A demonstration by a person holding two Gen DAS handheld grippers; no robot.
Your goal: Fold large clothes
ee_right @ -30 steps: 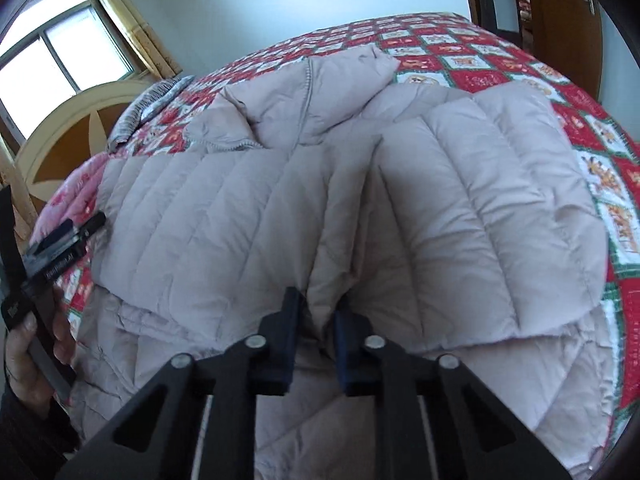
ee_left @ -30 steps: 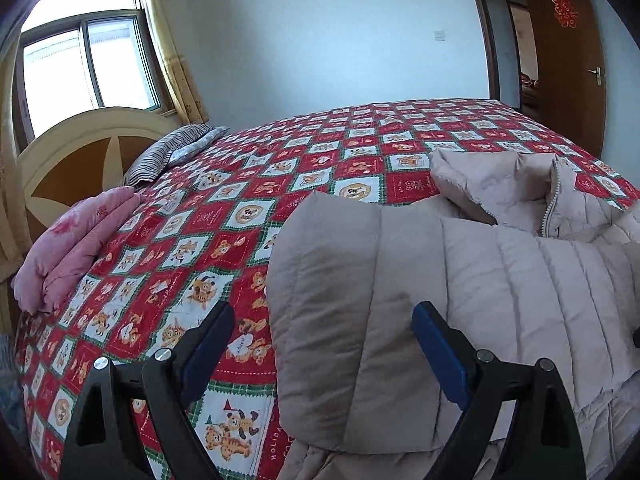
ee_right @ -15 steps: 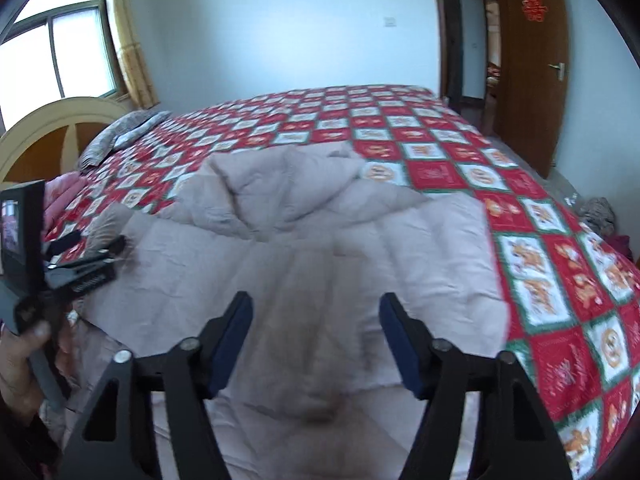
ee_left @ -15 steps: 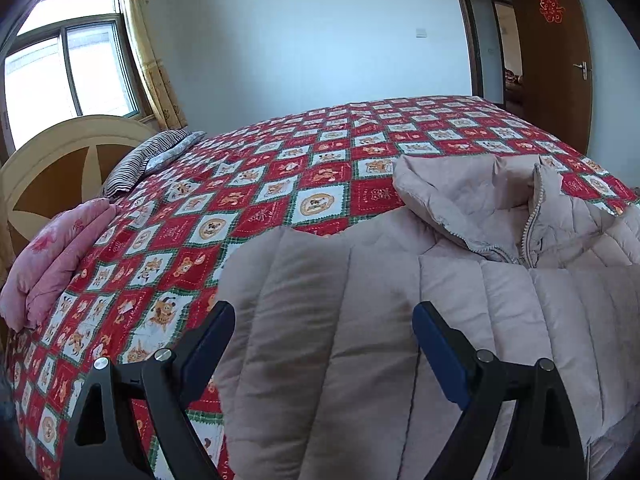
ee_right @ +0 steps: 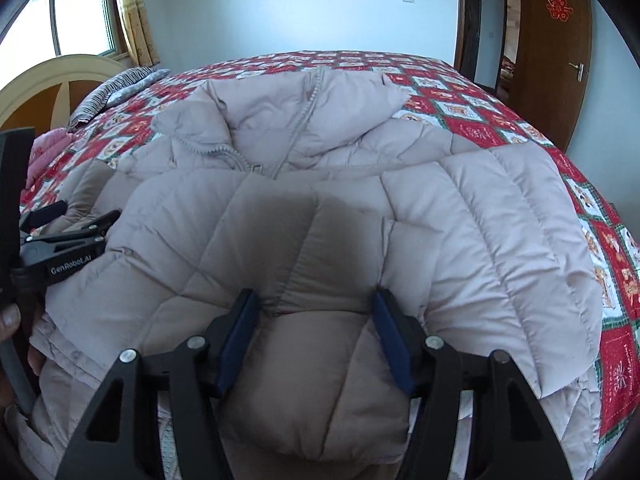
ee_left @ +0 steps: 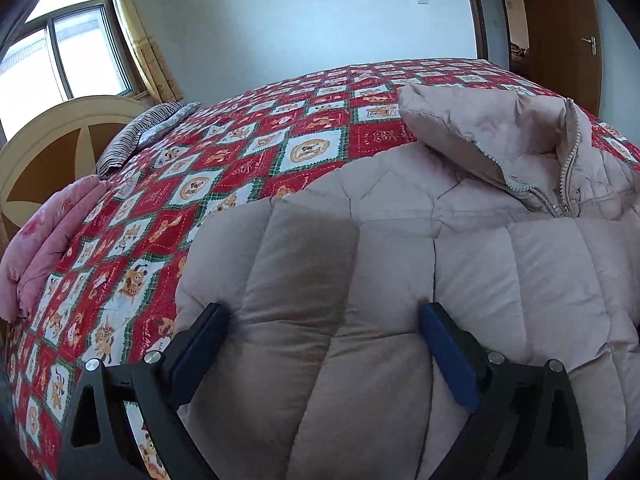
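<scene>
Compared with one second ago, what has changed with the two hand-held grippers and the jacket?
The right hand-held gripper, then shut on a fold of the padded jacket, has let go, lifted, and come back down open, pressing into the folded sleeve. The left hand-held gripper moved from the jacket's edge onto it, open throughout. The jacket's collar and the pink bedding stayed where they were.

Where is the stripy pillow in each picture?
Left wrist view: the stripy pillow lies at the left, at the far edge of the red patterned bed cover, beside the curved headboard.
Right wrist view: the pillow is at the upper left, again next to the headboard.
Shared landmark: the puffy beige jacket spread on the bed, nearer the camera than the pillow in both views.
</scene>
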